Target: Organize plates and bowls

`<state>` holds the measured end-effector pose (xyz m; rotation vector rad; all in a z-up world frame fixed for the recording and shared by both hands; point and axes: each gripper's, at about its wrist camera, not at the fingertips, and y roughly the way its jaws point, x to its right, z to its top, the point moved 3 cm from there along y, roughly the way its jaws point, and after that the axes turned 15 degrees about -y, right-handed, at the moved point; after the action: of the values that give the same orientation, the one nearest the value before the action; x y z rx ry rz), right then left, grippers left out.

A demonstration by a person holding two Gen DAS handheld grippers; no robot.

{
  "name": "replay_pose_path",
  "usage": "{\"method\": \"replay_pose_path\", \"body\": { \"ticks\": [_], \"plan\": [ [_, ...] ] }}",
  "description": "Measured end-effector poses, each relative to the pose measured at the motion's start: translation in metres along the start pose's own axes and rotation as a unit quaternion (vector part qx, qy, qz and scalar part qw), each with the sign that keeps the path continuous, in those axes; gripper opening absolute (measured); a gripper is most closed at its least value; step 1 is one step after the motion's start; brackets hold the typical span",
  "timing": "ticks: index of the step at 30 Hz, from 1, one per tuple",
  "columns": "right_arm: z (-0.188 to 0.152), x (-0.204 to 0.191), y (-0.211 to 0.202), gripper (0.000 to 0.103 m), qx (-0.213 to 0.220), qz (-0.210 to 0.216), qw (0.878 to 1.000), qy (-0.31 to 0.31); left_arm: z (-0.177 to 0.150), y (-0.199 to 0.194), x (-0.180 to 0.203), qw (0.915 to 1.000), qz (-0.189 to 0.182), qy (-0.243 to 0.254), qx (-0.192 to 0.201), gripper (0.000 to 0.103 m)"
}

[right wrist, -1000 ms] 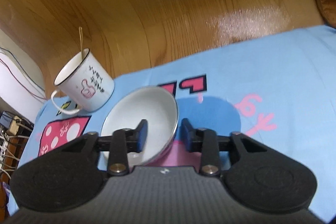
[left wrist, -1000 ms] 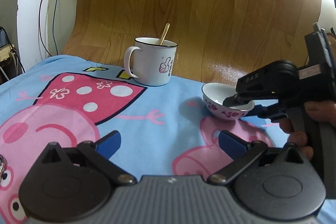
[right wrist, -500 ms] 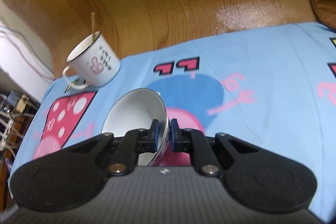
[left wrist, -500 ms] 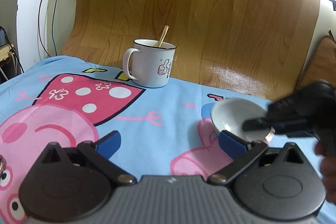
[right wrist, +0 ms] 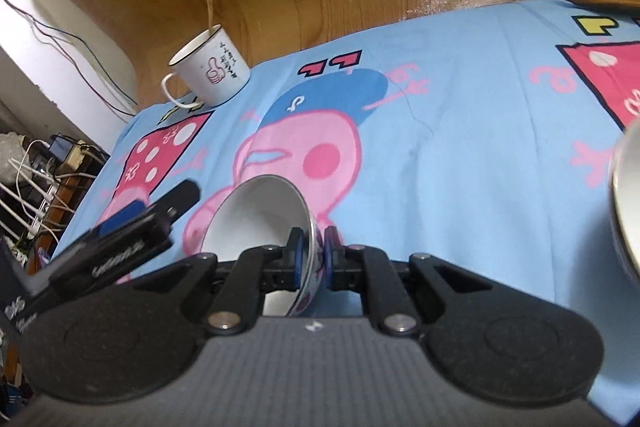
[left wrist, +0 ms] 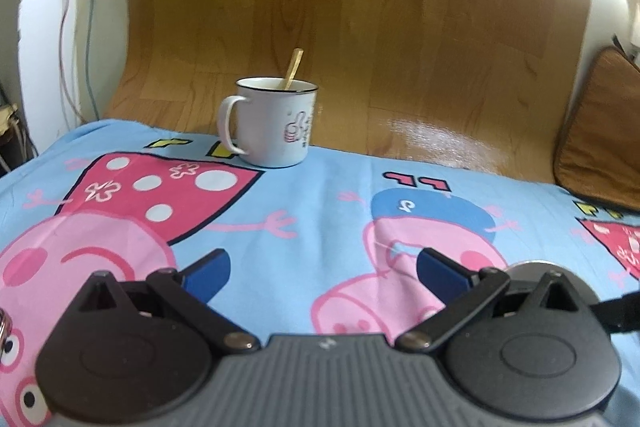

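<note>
— Where is the bowl [right wrist: 260,223]?
— Tilted above the blue cartoon cloth [right wrist: 460,131], its rim clamped between the right gripper [right wrist: 311,259]'s blue pads.
— And the left gripper [left wrist: 323,269]?
— Jaws spread apart, holding nothing. The mug [left wrist: 272,121] stands well beyond it.

I count two bowls — one small white bowl [right wrist: 256,223] pinched at its rim, and the edge of a second bowl [right wrist: 626,199] at the right border of the right wrist view. There is one white mug [left wrist: 272,123], and one stick-like handle [left wrist: 293,69] stands in it. I also see one cartoon-print cloth [left wrist: 320,195], one brown cushion [left wrist: 600,127], and two grippers — the left gripper [left wrist: 322,267] and the right gripper [right wrist: 312,255].
</note>
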<state>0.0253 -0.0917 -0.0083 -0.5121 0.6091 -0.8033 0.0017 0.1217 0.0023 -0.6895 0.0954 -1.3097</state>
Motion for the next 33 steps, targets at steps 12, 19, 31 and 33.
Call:
{"method": "replay_pose_path", "body": {
  "ticks": [12, 19, 31, 33],
  "plan": [
    [-0.019, 0.008, -0.007, 0.016, 0.024, 0.004, 0.999, 0.048, -0.001, 0.001, 0.002, 1.0000, -0.002, 0.004, -0.006, 0.103],
    [-0.021, 0.007, -0.008, 0.016, 0.028, 0.002, 0.999, 0.044, 0.000, -0.001, -0.001, 1.0000, 0.001, -0.006, -0.001, 0.103],
    [-0.020, -0.001, -0.016, 0.020, 0.044, -0.022, 0.999, -0.003, 0.001, -0.019, 0.004, 0.9981, -0.017, 0.006, 0.059, 0.103],
    [-0.020, 0.000, -0.015, 0.021, 0.045, -0.022, 0.999, -0.002, 0.000, -0.022, 0.005, 0.9973, -0.025, 0.004, 0.070, 0.103]
  ]
}}
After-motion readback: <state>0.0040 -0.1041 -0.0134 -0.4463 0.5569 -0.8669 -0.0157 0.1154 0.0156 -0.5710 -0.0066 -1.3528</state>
